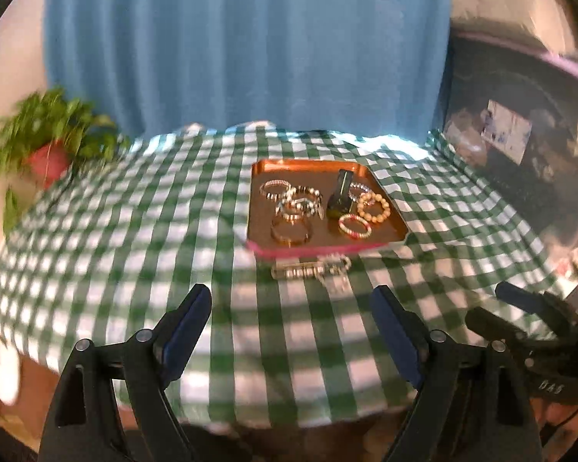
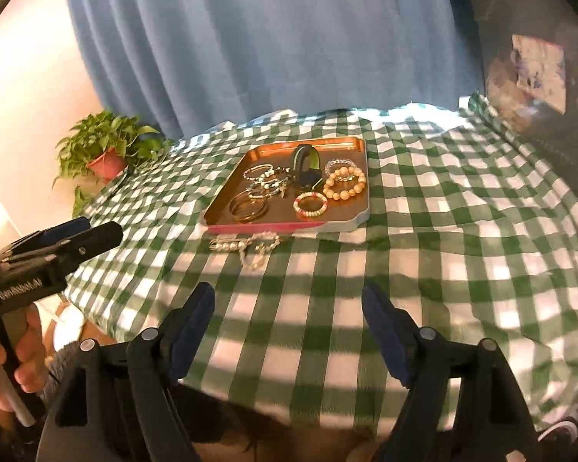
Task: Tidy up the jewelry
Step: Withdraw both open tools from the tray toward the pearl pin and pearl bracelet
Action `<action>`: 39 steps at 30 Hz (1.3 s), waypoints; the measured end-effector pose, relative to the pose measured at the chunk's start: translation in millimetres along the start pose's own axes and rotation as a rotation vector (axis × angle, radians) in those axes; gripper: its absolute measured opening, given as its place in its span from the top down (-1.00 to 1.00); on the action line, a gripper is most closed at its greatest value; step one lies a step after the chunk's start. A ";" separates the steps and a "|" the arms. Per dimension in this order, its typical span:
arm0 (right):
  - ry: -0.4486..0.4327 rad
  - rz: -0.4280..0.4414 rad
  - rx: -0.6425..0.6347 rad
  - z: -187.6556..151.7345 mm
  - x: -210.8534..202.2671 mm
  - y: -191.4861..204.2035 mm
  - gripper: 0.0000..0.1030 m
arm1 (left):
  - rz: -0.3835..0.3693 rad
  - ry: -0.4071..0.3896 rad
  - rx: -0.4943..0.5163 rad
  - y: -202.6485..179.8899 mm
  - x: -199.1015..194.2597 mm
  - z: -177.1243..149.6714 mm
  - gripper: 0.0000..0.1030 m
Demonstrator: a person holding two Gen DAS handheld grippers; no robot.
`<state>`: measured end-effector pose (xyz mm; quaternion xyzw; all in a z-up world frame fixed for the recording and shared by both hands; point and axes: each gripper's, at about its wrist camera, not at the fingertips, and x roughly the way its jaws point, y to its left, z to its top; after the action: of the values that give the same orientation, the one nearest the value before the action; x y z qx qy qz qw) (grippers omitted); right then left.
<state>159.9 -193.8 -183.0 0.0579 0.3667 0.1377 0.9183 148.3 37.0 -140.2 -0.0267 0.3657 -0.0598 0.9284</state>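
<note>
Both jaws spread wide, nothing between: left gripper (image 1: pixel 291 317), right gripper (image 2: pixel 289 312), well back from the work. Farther on, left to right: potted plant (image 2: pixel 104 154) at desk edge; copper tray (image 2: pixel 356 146) mid-desk, filled with bangles (image 2: pixel 246 204), black watch (image 2: pixel 306 171), beaded bracelet (image 2: pixel 345 183). Loose chain (image 2: pixel 250 248) just outside tray's near rim: probably light, limp, slippery; best pinched at its bunched part. Checked cloth (image 2: pixel 443 231) soft, wrinkled, likely to snag. Blue curtain (image 2: pixel 250 38) behind.

Green-checked tablecloth (image 2: pixel 424 231), blue curtain (image 2: pixel 250 38) behind, potted plant (image 2: pixel 104 154) in red pot at the left
</note>
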 end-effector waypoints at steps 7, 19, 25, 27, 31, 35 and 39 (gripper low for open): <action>-0.064 0.025 -0.002 -21.6 -29.0 18.8 -0.60 | -0.009 0.019 -0.048 10.7 -17.6 -22.4 -0.65; -0.015 0.054 -0.015 -27.0 1.3 21.9 -0.57 | 0.037 0.018 -0.023 29.6 33.3 -26.8 -0.65; 0.023 0.072 -0.025 -19.0 32.1 20.0 -0.23 | -0.026 0.049 -0.008 37.2 76.1 -16.1 -0.65; 0.044 0.085 -0.010 -14.3 45.2 17.2 -0.09 | -0.045 0.049 -0.002 36.0 88.5 -9.9 -0.65; 0.080 0.077 0.006 -3.3 73.3 12.1 0.09 | -0.095 0.103 0.056 31.2 125.8 1.6 -0.65; 0.122 0.068 0.022 8.7 104.3 8.1 0.29 | -0.159 0.133 0.051 34.7 152.5 11.7 -0.65; 0.169 0.072 0.025 21.2 133.7 8.7 0.38 | -0.203 0.174 0.051 38.5 176.3 18.6 -0.64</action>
<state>265.4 -146.1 -253.8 0.0707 0.4424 0.1702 0.8777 292.4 52.3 -249.3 -0.0347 0.4385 -0.1648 0.8828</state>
